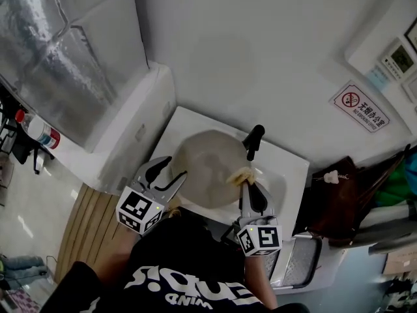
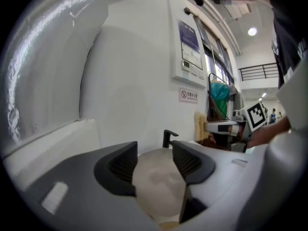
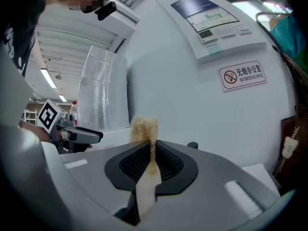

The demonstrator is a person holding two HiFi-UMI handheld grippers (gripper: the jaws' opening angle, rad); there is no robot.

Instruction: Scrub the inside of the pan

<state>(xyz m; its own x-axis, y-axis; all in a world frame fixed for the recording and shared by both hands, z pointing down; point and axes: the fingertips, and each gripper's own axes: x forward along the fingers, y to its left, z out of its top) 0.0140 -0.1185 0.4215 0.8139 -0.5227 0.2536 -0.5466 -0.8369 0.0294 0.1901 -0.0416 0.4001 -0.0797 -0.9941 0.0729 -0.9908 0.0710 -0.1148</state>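
Where the pan lies: the pan (image 1: pixel 208 165) sits mouth up on the white counter (image 1: pixel 293 168), pale inside showing, with the left gripper (image 1: pixel 176 167) at its near-left rim and the right gripper (image 1: pixel 251 184) at its near-right rim
Left jaws: standing wide, the pan's rim showing in the gap between them, neither pad pressing on it as far as I can see, so nothing is held on that side
Right jaws: nipped tight on the scrubber (image 1: pixel 241 175), a tuft of it poking out past the fingertips
Scrubber to pan: here's the one that matters, the tuft is right at the rim and the hollow of the pan lies ahead and to the left of the right gripper; can't tell whether it touches the metal
Handle: the black handle (image 1: pixel 253 141) runs straight on beyond the right gripper's tips, long axis pointing away from it
Nearer hand: right for the scrubbing, tool at the edge; left for steadying the opposite rim
Next move, my call: scrubber goes left and down from the right gripper's tips into the middle; with the left jaws open the pan looks free to slide, so a grip on the rim seems wise
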